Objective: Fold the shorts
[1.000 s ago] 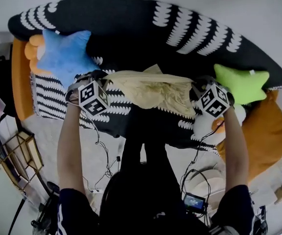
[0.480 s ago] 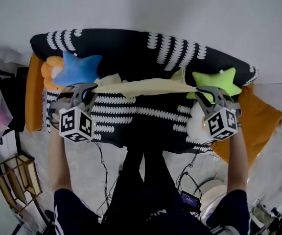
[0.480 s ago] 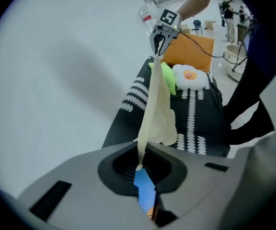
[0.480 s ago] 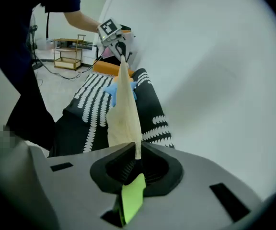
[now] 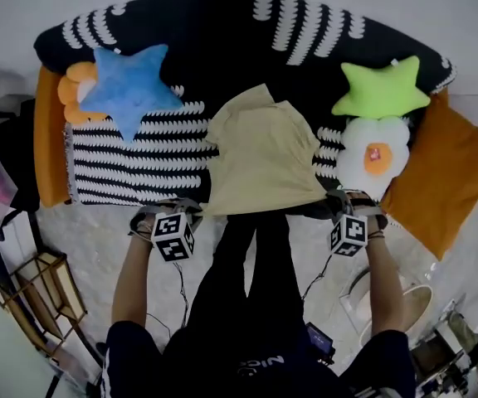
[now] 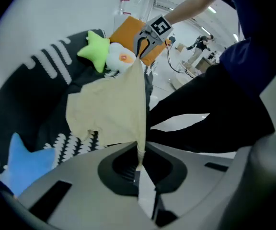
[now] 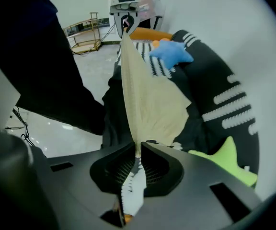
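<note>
**Shorts being laid flat, folding yet to come**

Shorts [image 5: 260, 160] in pale yellow are lying spread on the sofa's black-and-white throw [image 5: 139, 152]. Their near edge is stretching taut between both grippers at the seat's front. The left gripper [image 5: 194, 209] is clamping one near corner, jaws together on the cloth. The right gripper [image 5: 329, 200] is pinching the other corner likewise. Judging by this, the garment is only being spread out: no clear fold is showing, so every fold is left to make. A blue star cushion [image 5: 129, 85], a green star cushion [image 5: 382, 92] and a fried-egg cushion [image 5: 373, 157] are flanking the shorts without touching them, narrowing the free seat.
</note>
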Motion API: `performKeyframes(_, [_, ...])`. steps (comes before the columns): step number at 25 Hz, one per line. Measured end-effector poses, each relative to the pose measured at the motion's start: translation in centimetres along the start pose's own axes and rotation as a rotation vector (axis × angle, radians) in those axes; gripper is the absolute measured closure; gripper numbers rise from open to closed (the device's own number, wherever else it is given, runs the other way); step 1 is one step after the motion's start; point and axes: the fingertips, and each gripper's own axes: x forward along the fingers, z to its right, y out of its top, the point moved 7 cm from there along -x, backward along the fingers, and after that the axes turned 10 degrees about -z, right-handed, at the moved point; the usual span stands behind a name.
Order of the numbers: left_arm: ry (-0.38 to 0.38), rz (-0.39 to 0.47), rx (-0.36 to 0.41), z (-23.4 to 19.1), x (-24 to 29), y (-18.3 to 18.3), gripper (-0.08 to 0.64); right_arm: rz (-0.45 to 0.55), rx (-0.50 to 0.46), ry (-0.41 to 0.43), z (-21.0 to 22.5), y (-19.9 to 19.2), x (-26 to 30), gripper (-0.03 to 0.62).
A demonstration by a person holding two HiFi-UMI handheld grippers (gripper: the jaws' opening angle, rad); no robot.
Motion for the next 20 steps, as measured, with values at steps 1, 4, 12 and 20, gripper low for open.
performKeyframes(1, [-0.051, -0.009, 0.001, 1.0, 1.9, -0.2, 0.546, -0.018, 0.000, 0.030, -2.1, -0.2, 1.5, 0.543])
performKeyframes(4, [-0.165, -0.065, 0.041, 3.6, 6.3, -0.7, 0.546, -0.058, 0.020, 0.129, -8.0, -0.2, 4.6, 0.543])
performKeyframes(12, [-0.330, -0.172, 0.078, 6.1, 9.8, -1.1, 0.546, -0.090, 0.143, 0.291, -16.4, 0.3, 8.5, 0.543])
performKeyframes(20, [-0.197, -0.173, -0.043, 3.5, 7.9, -1.1, 0.546, -0.015, 0.378, 0.332, -15.5, 0.5, 8.6, 0.541])
